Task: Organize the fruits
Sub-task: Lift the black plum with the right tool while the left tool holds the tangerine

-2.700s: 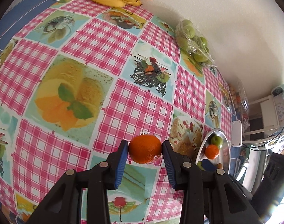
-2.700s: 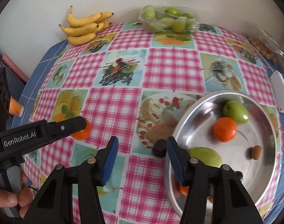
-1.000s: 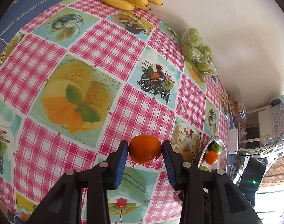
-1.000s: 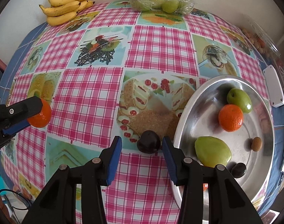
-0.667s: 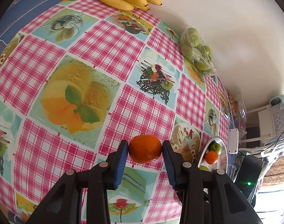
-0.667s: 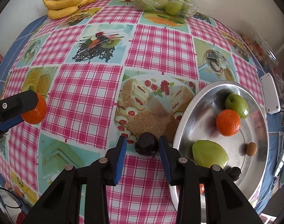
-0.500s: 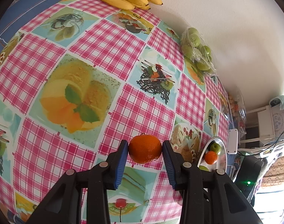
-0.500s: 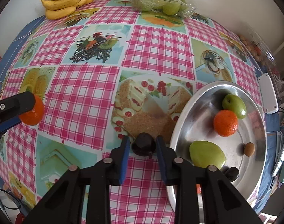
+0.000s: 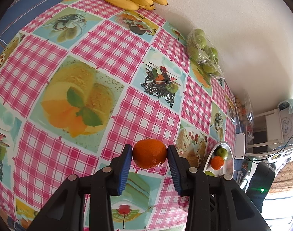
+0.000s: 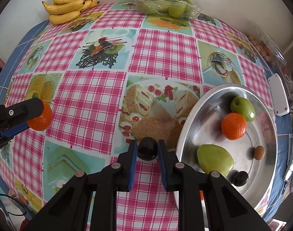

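Partly done, by the look of it. On the table (image 10: 161, 57), under a pink checked cloth, a metal tray (image 10: 192, 115) at the right already holding five fruits: a large green fruit (image 10: 214, 159), a tangerine (image 10: 233, 126), a green apple (image 10: 242, 108), a small dark fruit (image 10: 240, 178) and a small brown one (image 10: 259, 152). Something orange just visible at the tray's near edge behind the gripper arm; too hidden to name. Still outside the tray: two fruits in the grippers. Bananas (image 10: 69, 5) and a wrapped pack of green apples (image 10: 165, 5) against the far wall, well apart from the tray; whether meant for sorting, impossible to say.

Left gripper (image 9: 149, 155): opened wide, clamped on an orange (image 9: 149, 153), off toward the left edge of the table, well apart from the tray.

Right gripper (image 10: 147, 150): narrowly parted, pads pressed against both sides of a dark plum (image 10: 147, 148), just beside the tray's near-left rim; resting on the cloth or slightly lifted, cannot tell.
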Demonstrator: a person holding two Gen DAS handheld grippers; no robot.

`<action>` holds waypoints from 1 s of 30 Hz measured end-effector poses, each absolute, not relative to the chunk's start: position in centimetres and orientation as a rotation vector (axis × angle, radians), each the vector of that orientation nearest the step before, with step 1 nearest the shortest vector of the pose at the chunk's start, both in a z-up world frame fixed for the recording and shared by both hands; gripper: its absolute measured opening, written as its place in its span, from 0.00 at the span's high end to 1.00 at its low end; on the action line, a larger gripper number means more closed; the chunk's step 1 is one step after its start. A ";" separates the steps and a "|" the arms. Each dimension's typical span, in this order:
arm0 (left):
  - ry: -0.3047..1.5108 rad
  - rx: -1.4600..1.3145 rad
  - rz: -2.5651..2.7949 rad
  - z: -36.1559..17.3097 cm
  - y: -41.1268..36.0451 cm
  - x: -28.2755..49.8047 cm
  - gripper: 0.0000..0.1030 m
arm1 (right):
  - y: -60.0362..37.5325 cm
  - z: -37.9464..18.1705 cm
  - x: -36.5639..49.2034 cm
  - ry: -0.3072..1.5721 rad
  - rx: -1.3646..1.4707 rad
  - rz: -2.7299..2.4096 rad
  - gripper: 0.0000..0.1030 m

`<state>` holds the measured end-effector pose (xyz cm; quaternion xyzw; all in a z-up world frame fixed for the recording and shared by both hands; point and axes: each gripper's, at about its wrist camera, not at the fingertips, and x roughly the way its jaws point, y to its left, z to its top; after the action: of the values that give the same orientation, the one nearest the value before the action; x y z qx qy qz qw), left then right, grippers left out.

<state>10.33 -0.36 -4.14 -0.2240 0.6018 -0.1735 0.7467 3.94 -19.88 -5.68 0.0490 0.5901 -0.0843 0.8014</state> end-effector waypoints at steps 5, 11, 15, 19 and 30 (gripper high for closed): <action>1.317 -0.495 -0.384 -4.0 -0.4 10.4 0.61 | -20.1 -4.6 3.8 1.240 0.225 -0.078 0.78; 1.319 -0.503 -0.386 -4.1 -0.3 10.4 0.61 | -19.6 -3.4 3.8 1.208 0.199 -0.099 0.78; 1.320 -0.504 -0.388 -4.1 -0.2 10.4 0.61 | -20.2 -4.3 4.1 1.229 0.170 -0.131 0.78; 1.319 -0.504 -0.388 -4.1 -0.3 10.4 0.61 | -20.6 -4.9 4.2 1.251 0.155 -0.149 0.78; 1.319 -0.504 -0.394 -4.0 -0.4 10.4 0.61 | -20.2 -5.6 3.7 1.293 0.045 -0.186 0.76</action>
<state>10.40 -0.36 -4.05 -0.2300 0.6019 -0.1799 0.7433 3.72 -20.24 -5.58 0.0212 0.6016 -0.0865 0.7938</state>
